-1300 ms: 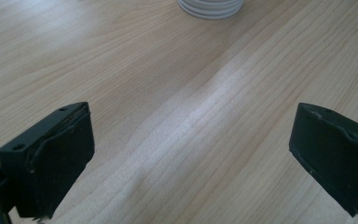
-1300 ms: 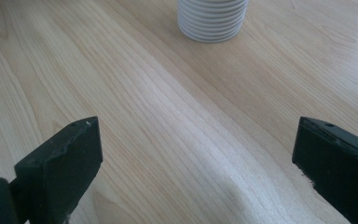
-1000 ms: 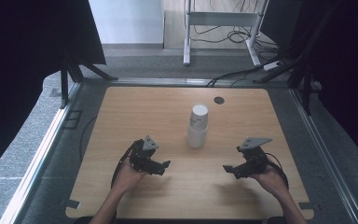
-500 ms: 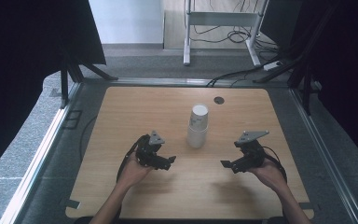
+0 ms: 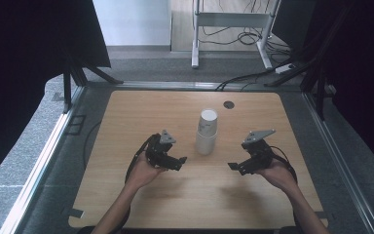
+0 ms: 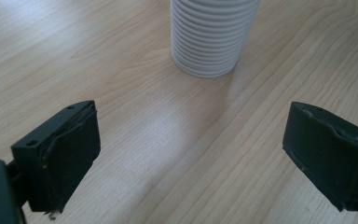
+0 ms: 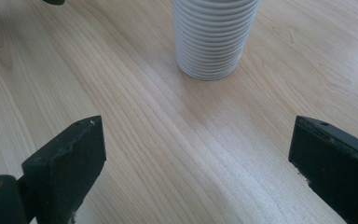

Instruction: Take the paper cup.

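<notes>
A stack of white ribbed paper cups (image 5: 207, 131) stands upside down in the middle of the wooden table (image 5: 126, 112). My left gripper (image 5: 181, 162) hovers to its left, pointing at it, a short gap away. My right gripper (image 5: 233, 167) mirrors it on the right side. In the left gripper view the cup stack (image 6: 209, 37) stands ahead of the left gripper (image 6: 191, 154), whose jaws stand wide. The right gripper view shows the cup stack (image 7: 214, 37) beyond the right gripper (image 7: 196, 163), open too. Both pairs of jaws have just been closing slightly, with nothing between them.
A small dark round hole (image 5: 229, 104) sits in the tabletop behind the cups. Black curtains hang on both sides, and a metal rail (image 5: 336, 161) runs along the table's right edge. Bare wood surrounds the cups on all sides.
Both hands have moved a little forward and inward toward the cup stack, and risen slightly. The cups have not moved.
</notes>
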{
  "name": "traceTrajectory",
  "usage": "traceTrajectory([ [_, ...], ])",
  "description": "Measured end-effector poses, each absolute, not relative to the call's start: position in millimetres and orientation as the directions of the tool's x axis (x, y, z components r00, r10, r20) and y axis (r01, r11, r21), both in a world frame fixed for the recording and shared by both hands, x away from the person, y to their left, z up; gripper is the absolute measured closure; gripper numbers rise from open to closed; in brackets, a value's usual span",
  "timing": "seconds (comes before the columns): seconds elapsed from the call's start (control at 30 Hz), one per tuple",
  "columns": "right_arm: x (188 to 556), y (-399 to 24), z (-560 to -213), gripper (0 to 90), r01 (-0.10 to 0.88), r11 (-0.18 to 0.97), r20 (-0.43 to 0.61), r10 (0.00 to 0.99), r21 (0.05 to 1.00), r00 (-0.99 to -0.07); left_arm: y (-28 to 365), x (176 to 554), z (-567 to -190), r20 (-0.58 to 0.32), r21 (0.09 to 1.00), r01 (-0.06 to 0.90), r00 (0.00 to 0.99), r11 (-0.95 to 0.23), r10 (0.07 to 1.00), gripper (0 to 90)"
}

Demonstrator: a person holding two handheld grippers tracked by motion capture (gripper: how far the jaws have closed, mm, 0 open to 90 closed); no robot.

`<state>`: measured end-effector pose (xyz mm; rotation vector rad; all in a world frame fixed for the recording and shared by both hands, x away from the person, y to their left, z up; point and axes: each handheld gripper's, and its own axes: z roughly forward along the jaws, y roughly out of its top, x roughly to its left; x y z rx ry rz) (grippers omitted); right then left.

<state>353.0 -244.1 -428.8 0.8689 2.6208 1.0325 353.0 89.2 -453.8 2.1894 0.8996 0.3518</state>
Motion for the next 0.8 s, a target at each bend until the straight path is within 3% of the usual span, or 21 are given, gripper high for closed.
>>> traceTrajectory([
  [0.8,382,-225,-402,4.6,0.443,0.650,0.020,0.550,0.618,-0.835,67,376,-446,-0.033,0.734,0.456,0.764,-0.503,0.645,2.7],
])
